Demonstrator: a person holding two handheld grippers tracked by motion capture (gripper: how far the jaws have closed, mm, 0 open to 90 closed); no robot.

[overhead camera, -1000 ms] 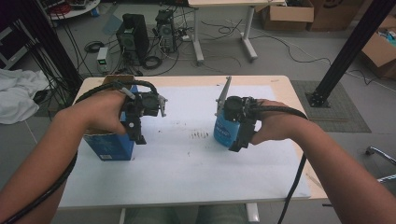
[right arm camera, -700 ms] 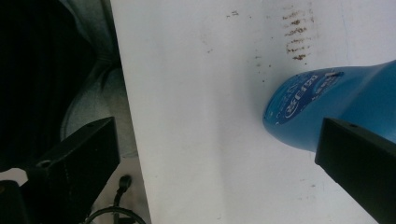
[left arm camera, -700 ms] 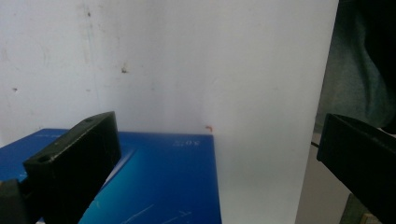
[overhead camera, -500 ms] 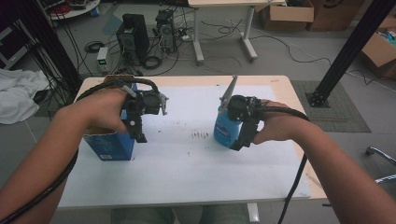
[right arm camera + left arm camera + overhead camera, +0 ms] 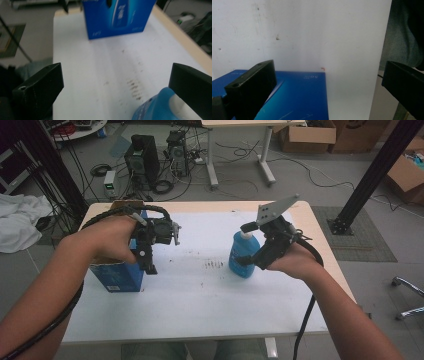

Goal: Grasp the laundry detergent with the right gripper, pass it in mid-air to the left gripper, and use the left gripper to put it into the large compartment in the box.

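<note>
A blue carton [image 5: 117, 276] stands at the table's left; in the left gripper view it lies low between the jaws [image 5: 294, 97]. My left gripper [image 5: 148, 256] hovers at its right top edge, pointing down, open wide [image 5: 328, 71]. A blue bottle [image 5: 243, 256] with a white pump stands right of centre. My right gripper [image 5: 248, 244] is right beside it, open, with one jaw above the pump and one lower down. In the right gripper view [image 5: 116, 72] the bottle's top [image 5: 155, 108] sits by the right jaw, and the carton [image 5: 117, 17] is far ahead.
The white table top [image 5: 200, 295] has a dark smudge [image 5: 215, 265] at its centre. A cable [image 5: 302, 320] trails from the right gripper over the front edge. Computers, desks and boxes stand on the floor beyond the table.
The right gripper has tipped up and back to the right, uncovering the bottle's pump and body. The left gripper has barely moved above the carton.
</note>
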